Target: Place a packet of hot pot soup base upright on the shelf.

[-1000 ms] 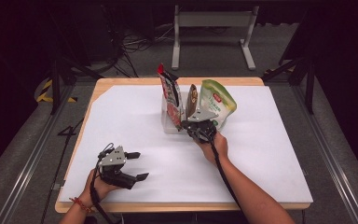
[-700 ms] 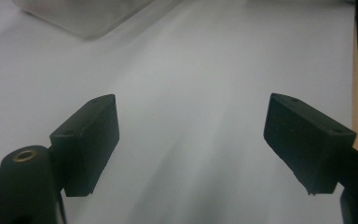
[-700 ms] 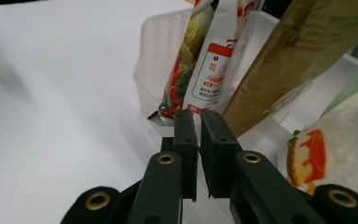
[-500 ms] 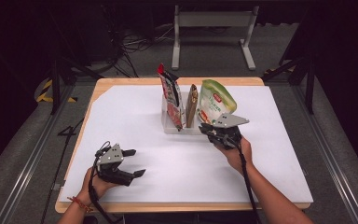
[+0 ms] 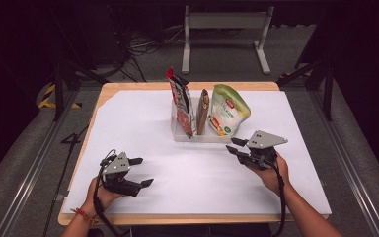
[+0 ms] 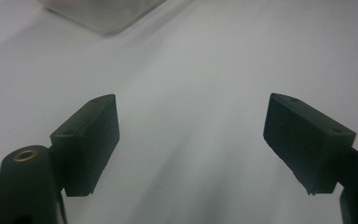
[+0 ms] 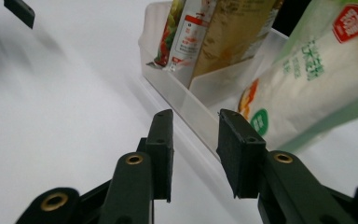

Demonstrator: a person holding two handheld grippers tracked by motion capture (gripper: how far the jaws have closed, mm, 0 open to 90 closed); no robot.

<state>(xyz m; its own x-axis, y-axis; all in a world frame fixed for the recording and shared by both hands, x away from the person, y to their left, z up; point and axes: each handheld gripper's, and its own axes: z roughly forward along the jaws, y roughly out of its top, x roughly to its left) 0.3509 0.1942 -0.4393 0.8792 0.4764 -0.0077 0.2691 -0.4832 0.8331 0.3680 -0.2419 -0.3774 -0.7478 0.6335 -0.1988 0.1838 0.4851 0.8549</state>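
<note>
Pouch (image 5: 229, 116), light and crinkly, likely slippery; pinch its top edge. Right tool (image 5: 234, 146) has just been opening, empty; left tool (image 5: 141, 172) spread.

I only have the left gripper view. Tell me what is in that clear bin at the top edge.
Observer: Three pouches stand in the clear bin: a red pouch, a brown pouch and a green-and-white pouch.
Operator: Give me the right tongs' position.
Observer: The right tongs hover over the white sheet beside the bin's near right corner, not touching it.
Operator: Report their jaws.
Observer: Partly apart, just been opening, nothing between them.
</note>
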